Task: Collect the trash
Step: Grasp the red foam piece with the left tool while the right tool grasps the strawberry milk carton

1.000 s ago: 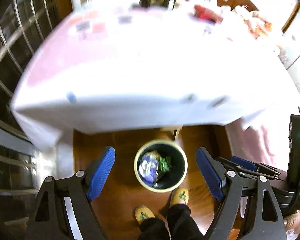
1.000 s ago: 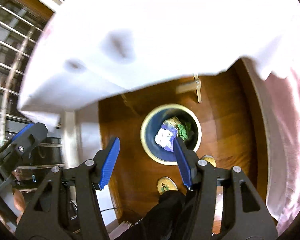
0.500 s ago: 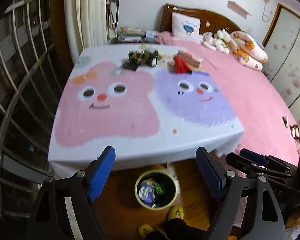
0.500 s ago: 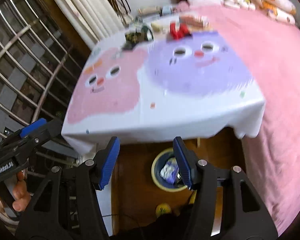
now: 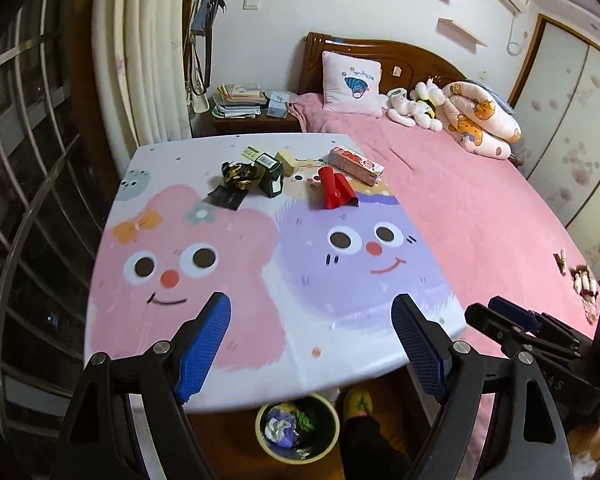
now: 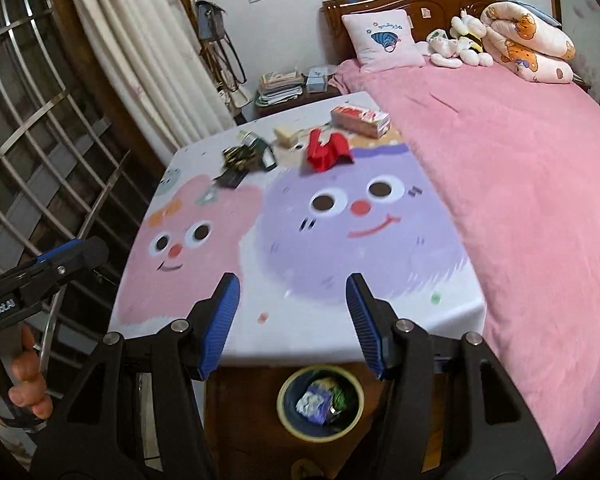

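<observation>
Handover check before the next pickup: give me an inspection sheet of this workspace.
Surface: table under a cartoon-face cloth, near half bare.
Job's things: red wrapper, pink carton, green box, dark wrappers at the far edge; bin on the floor holds crumpled trash.
Clutter: cream block.
Grippers: left gripper open, empty; right gripper closing, nothing between its jaws.
Cables: nothing seen.
Surroundings: pink bed, window bars, nightstand.

A pink bed (image 5: 480, 200) holds a pillow (image 5: 350, 84), plush toys (image 5: 414, 108) and a rolled quilt (image 5: 480, 120).
</observation>
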### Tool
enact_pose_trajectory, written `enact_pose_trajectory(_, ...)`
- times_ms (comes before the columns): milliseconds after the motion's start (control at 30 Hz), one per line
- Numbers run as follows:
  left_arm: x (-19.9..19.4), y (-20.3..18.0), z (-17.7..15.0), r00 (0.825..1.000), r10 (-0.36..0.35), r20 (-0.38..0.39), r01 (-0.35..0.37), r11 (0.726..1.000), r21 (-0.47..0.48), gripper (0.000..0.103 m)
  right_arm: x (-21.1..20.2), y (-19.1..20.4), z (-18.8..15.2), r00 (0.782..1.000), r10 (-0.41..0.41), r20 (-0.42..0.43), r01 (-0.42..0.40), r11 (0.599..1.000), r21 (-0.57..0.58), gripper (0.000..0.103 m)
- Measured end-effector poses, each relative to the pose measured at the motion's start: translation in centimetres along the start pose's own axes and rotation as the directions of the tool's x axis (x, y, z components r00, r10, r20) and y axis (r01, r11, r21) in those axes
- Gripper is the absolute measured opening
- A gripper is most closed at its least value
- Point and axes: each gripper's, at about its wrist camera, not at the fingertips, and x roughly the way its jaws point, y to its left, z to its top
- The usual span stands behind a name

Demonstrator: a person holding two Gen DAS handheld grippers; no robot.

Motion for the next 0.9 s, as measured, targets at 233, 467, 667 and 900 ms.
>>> enact_pose_trajectory(233, 11.6, -3.4, 7.8, 0.996, 0.066, -0.062, -0.069, 0.997, -0.046, 0.084, 9.7, -6.2, 8.3, 0.998, 0.043, -0.035, -0.044, 0.998, -0.036, 0.04)
enact_pose_trajectory(467, 28.8, -8.0, 16.2, 0.973, 0.116, -0.198, -0.132, 0.989, -0.069, 0.084, 21.3, -13.4, 18.5, 0.992, 0.065, -0.104, -0.072, 0.995, -0.069, 0.04)
enact_pose_trajectory(667, 42.1, -9.8, 20.4, 0.937, 0.163, -0.309, -0.19, 0.98, -0.06, 0.084, 30.4, -18.4, 25.9, 0.987, 0.062, -0.147, -0.076, 0.993, -0.09, 0.04)
enact_pose_trajectory(900, 49.9, -8.9, 21.6, 0.895, 0.229, -0.383, -0.275, 0.959, -0.068, 0.084, 38.3, -19.2, 30.7, 0.977, 0.07, -0.201, -0.1, 0.985, -0.142, 0.054)
